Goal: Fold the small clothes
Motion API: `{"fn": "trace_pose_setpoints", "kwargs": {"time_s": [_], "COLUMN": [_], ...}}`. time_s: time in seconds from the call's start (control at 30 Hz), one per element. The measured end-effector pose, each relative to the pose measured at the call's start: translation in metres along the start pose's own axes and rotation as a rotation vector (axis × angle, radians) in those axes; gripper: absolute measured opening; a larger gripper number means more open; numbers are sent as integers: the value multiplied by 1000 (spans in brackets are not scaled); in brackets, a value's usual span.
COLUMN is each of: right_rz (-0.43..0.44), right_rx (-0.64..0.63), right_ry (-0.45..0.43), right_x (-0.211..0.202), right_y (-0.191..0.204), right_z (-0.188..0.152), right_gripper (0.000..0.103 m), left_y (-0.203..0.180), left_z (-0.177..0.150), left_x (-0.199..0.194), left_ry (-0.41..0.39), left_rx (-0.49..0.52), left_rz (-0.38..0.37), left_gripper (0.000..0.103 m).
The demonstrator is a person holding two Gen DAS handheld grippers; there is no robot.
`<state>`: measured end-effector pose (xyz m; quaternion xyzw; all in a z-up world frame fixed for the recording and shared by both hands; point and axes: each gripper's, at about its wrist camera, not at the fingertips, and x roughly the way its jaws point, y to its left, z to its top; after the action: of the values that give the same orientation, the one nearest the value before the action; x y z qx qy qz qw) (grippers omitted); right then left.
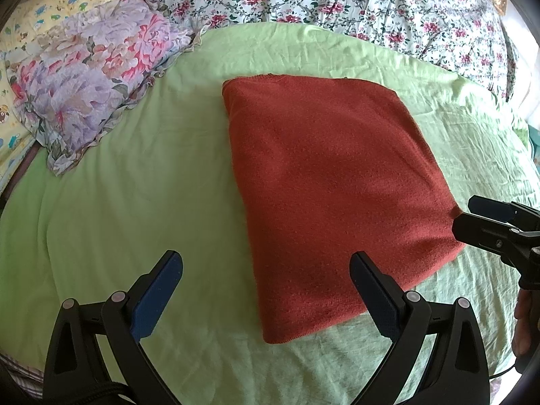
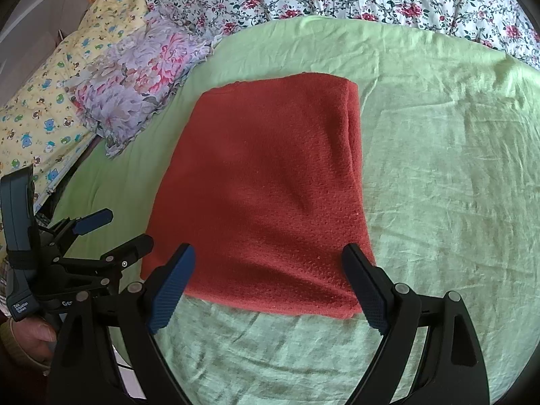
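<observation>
A rust-red knit garment (image 1: 337,185) lies folded into a flat rectangle on the light green sheet (image 1: 135,202); in the right wrist view the same garment (image 2: 266,189) fills the middle. My left gripper (image 1: 266,263) is open, just short of the garment's near left corner, nothing between its fingers. My right gripper (image 2: 270,256) is open too, hovering over the garment's near edge without gripping it. The right gripper (image 1: 472,212) shows at the right edge of the left wrist view, beside the garment's right corner. The left gripper (image 2: 125,233) appears at the left of the right wrist view.
A frilled purple floral pillow (image 1: 91,81) lies at the back left on the sheet. A white quilt with red roses (image 1: 337,3) runs along the far side. A yellow cartoon-print cover (image 2: 44,111) lies further left. A hand (image 2: 30,337) holds the left gripper's handle.
</observation>
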<state>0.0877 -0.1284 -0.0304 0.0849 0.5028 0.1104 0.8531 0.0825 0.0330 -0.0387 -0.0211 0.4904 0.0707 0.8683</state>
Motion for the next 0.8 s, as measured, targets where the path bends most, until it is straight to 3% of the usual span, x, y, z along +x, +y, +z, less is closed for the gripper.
{"fn": "trace_pose_setpoints", "kwargs": {"time_s": [0.8], "right_rz": [1], "right_rx": [0], "right_ry": [0], "right_x": [1], "right_y": [4], "right_z": [2], "right_gripper": [89], "left_y": [-2], "left_z": [0], "left_x": [0], "left_ry": [2], "left_rx": [-2], "left_rz": [-3], "left_gripper": [100]}}
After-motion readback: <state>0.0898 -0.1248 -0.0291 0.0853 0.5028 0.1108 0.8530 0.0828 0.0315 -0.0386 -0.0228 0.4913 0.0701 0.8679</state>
